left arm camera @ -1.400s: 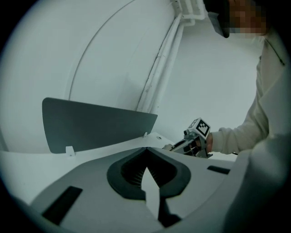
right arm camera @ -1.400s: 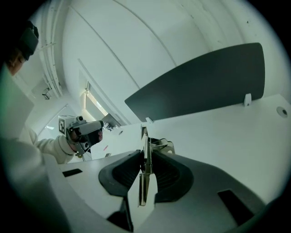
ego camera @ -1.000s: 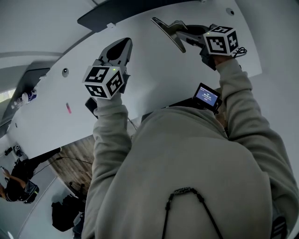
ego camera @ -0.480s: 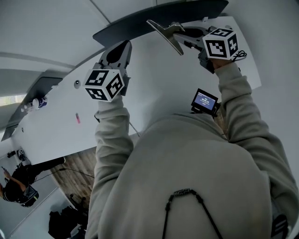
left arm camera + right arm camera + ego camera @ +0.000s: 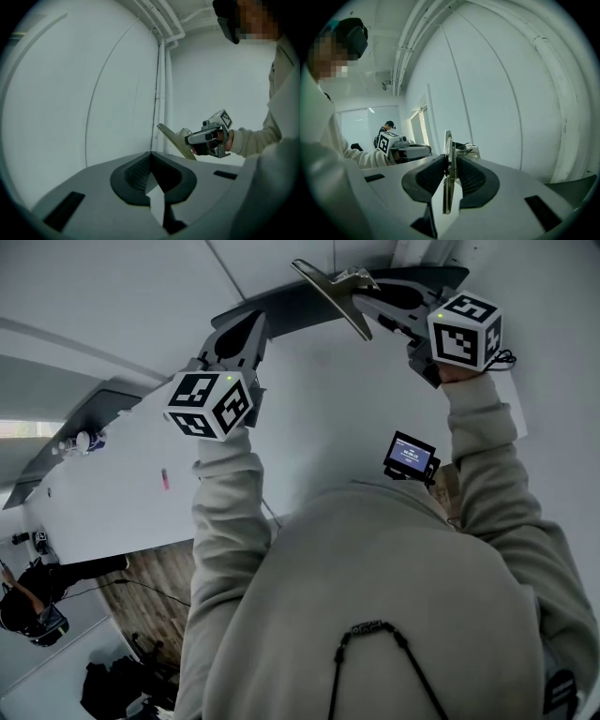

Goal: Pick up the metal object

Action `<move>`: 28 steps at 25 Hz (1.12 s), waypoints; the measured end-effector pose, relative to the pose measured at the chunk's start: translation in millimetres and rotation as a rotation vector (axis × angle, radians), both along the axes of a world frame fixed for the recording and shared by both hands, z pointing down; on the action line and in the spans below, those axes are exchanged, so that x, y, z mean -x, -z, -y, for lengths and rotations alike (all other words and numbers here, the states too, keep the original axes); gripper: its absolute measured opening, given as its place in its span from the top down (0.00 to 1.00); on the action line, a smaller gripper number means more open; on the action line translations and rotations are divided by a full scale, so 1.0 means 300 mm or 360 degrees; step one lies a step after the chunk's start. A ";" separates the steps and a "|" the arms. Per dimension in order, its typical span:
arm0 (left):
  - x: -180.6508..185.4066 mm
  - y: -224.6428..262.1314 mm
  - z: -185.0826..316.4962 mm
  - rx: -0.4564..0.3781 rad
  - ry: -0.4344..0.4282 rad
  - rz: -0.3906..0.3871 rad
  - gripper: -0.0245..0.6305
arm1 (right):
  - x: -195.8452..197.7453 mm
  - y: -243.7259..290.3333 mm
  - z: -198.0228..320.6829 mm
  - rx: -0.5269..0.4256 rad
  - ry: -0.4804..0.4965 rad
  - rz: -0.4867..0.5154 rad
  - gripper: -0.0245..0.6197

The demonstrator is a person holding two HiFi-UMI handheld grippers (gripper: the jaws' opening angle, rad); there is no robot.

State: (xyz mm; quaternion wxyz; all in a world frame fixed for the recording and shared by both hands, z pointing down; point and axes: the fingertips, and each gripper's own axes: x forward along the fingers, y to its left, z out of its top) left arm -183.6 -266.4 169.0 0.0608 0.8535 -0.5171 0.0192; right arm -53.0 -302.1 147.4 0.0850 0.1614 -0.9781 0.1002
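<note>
The metal object (image 5: 328, 289), a flat steel spring clamp, is held in the air beyond the far edge of the white table (image 5: 309, 418). My right gripper (image 5: 364, 298) is shut on it. In the right gripper view the clamp (image 5: 448, 178) stands on edge between the dark pads (image 5: 429, 176). My left gripper (image 5: 246, 326) hovers to its left, shut with nothing in it; its pad tips meet in the left gripper view (image 5: 151, 157). That view also shows the clamp (image 5: 174, 140) in the right gripper (image 5: 188, 139) against the wall.
A small device with a lit screen (image 5: 411, 456) hangs at the person's chest. On the table lie a pink item (image 5: 166, 480) and, far left, bottles (image 5: 80, 442). Another person (image 5: 28, 607) stands at lower left on the wooden floor (image 5: 155, 577). Pipes (image 5: 161, 84) run up the wall.
Both grippers have risen and moved farther from the table. The right one carried the clamp up toward the top of the head view. The grip on it has not changed.
</note>
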 end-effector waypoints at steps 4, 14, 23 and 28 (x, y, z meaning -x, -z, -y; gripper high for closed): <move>0.006 0.006 0.002 0.0003 0.0035 0.0004 0.96 | 0.006 0.013 -0.010 -0.0014 0.0017 0.0018 0.80; 0.001 -0.045 0.002 0.0037 0.0004 0.0039 0.96 | -0.007 -0.003 0.011 -0.0053 -0.0059 -0.0012 0.80; -0.002 -0.114 -0.002 0.0096 0.0007 -0.0003 0.96 | -0.025 -0.019 0.034 -0.0062 -0.0109 0.0005 0.80; -0.017 -0.133 0.003 0.0104 -0.0003 -0.0004 0.96 | -0.026 -0.025 0.039 -0.0074 -0.0117 0.0000 0.80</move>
